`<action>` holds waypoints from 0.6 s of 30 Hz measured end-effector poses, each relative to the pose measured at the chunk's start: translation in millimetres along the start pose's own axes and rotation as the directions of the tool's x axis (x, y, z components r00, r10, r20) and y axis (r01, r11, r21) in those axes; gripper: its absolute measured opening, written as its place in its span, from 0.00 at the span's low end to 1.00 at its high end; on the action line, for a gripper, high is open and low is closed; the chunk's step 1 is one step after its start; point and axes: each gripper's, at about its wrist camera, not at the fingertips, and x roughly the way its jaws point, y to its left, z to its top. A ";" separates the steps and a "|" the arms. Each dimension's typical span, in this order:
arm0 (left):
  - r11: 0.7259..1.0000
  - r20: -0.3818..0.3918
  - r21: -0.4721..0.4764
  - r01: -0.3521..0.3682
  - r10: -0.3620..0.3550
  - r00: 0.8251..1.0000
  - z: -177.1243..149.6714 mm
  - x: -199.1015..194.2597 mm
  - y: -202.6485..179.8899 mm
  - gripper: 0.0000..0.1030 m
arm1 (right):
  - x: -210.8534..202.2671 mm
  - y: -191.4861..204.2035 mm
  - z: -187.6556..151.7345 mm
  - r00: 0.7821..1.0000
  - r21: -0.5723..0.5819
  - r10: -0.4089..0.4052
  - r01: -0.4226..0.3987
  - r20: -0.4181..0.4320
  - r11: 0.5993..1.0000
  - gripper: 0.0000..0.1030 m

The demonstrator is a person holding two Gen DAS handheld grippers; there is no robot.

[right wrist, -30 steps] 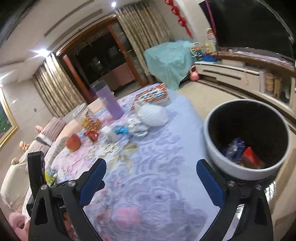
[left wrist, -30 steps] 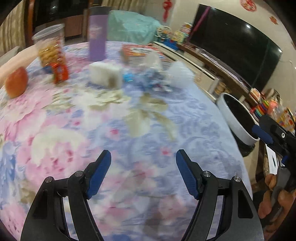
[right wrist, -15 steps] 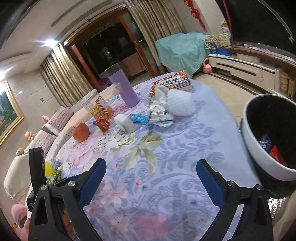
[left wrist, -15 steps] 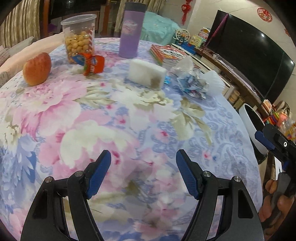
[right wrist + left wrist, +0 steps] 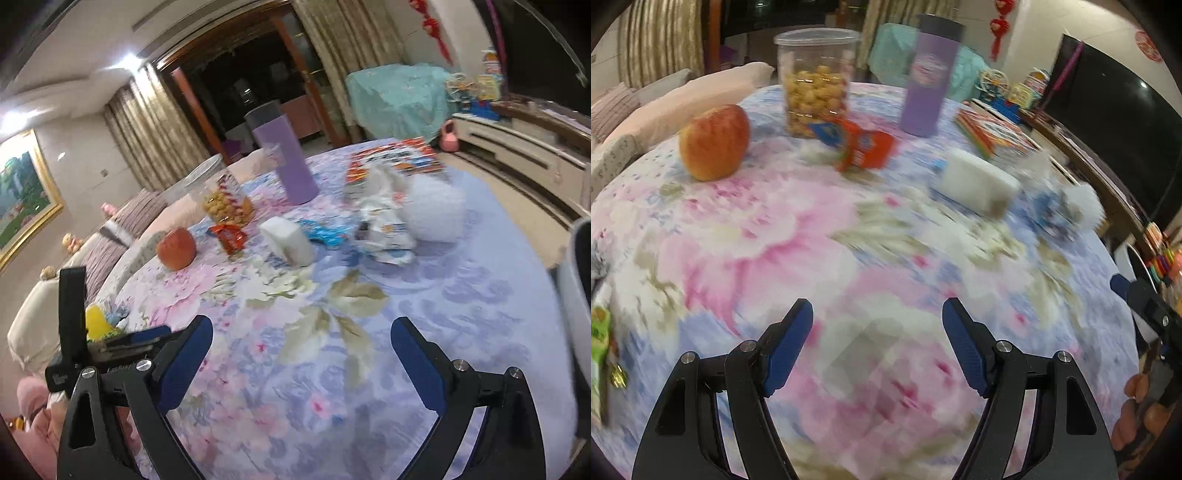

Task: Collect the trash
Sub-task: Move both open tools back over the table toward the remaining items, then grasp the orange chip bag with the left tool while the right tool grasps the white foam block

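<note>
Trash lies across a floral-clothed round table (image 5: 768,251): an orange wrapper (image 5: 866,147), crumpled blue-and-white wrappers (image 5: 1051,212) and a white crumpled wad (image 5: 1086,203). In the right wrist view the orange wrapper (image 5: 229,236), a blue wrapper (image 5: 327,232), the crumpled white wrappers (image 5: 386,232) and the white wad (image 5: 436,210) sit at mid-table. My left gripper (image 5: 877,317) hovers open over bare cloth, well short of them. Nothing is between the fingers of my right gripper (image 5: 301,332), which is open over the near cloth. The white bin (image 5: 576,295) shows only at the right edge.
An apple (image 5: 714,142), a snack jar (image 5: 816,85), a purple bottle (image 5: 929,81), a white block (image 5: 977,182) and a book (image 5: 993,134) stand among the trash. A green packet (image 5: 598,332) lies at the left table edge. A TV and cabinet line the right wall.
Both grippers have swung left across the table. The bin has slid from mid-right to the edge of the right wrist view. The apple and jar now loom nearer. Both grippers stayed open.
</note>
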 end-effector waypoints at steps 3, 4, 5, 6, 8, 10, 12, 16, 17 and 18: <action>0.999 -0.002 -0.036 0.005 -0.005 1.000 17.2 11.6 20.0 0.72 | 20.9 7.5 9.2 1.000 -0.018 0.021 -0.021 -0.020 1.000 0.93; 0.999 -0.004 -0.040 0.000 0.000 1.000 21.1 14.9 23.7 0.72 | 28.0 9.9 12.5 0.999 -0.022 0.024 -0.024 -0.024 0.999 0.93; 0.999 -0.008 -0.043 -0.007 0.007 1.000 28.0 21.0 29.2 0.72 | 34.5 11.7 16.2 0.999 -0.025 0.027 -0.028 -0.026 0.999 0.93; 0.999 -0.010 -0.043 -0.008 0.008 1.000 34.9 27.0 33.7 0.72 | 40.8 14.3 19.9 0.999 -0.033 0.027 -0.028 -0.030 0.999 0.93; 0.999 -0.012 -0.035 -0.013 0.012 1.000 46.4 37.2 38.5 0.72 | 50.7 18.5 25.1 0.999 -0.050 0.026 -0.027 -0.033 0.998 0.93; 1.000 -0.011 -0.023 -0.014 0.014 1.000 56.6 45.9 41.7 0.72 | 63.1 23.3 31.8 0.999 -0.067 0.034 -0.036 -0.033 0.997 0.93; 1.000 -0.016 -0.014 -0.014 0.014 1.000 70.0 58.4 44.1 0.72 | 75.8 25.9 37.3 0.999 -0.082 0.029 -0.033 -0.040 0.996 0.93; 0.999 -0.017 0.020 -0.027 0.027 0.999 89.0 77.4 43.5 0.72 | 97.4 25.2 47.0 0.999 -0.095 -0.003 -0.002 -0.050 0.996 0.92; 1.000 -0.015 0.024 -0.019 0.020 1.000 94.1 81.7 43.6 0.72 | 101.4 24.1 49.1 0.999 -0.092 -0.007 0.002 -0.051 0.996 0.92; 1.000 -0.005 0.025 0.000 0.001 1.000 98.9 85.1 43.9 0.72 | 105.5 23.7 51.3 0.999 -0.093 -0.013 0.008 -0.051 0.996 0.92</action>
